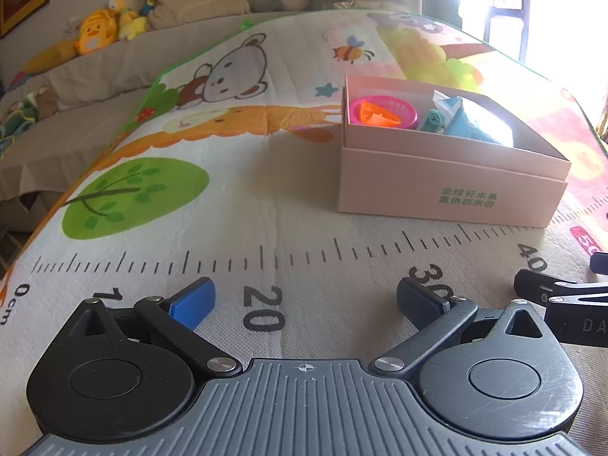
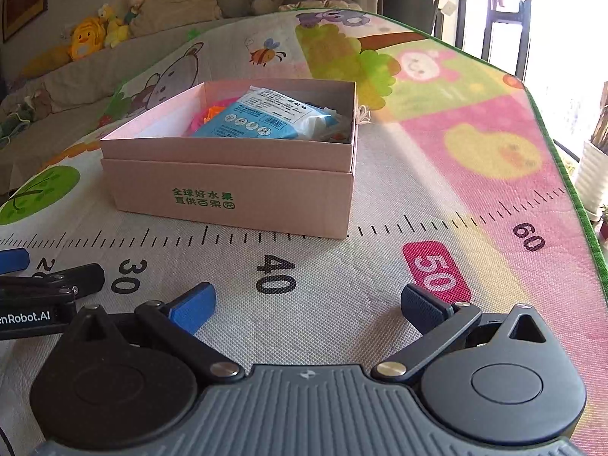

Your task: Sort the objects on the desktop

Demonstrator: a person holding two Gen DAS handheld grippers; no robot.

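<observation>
Both grippers sit low over the printed play mat (image 2: 380,197), side by side and close together. Seen from its own camera, the right gripper (image 2: 307,306) has its jaws spread wide with only bare mat between the blue pads. The left gripper (image 1: 306,302) is likewise spread and holds nothing.

Ahead of them stands the pink cardboard box (image 2: 231,190), resting on the mat just past the printed ruler marks. It already holds the desktop objects that can be seen: a blue-and-white packet (image 2: 262,116) lying across the top, a pink basket (image 1: 383,112) with orange pieces inside, and a small teal item (image 1: 433,119) beside it. No loose object shows on the mat in either view; only plush toys (image 1: 95,34) line the sofa behind.

Judging by this, the sorting looks finished or nearly so, and both hands appear to be at rest after a drop. Any next move would call for finding a remaining item outside these views; otherwise the grippers need only stay clear of the box.
</observation>
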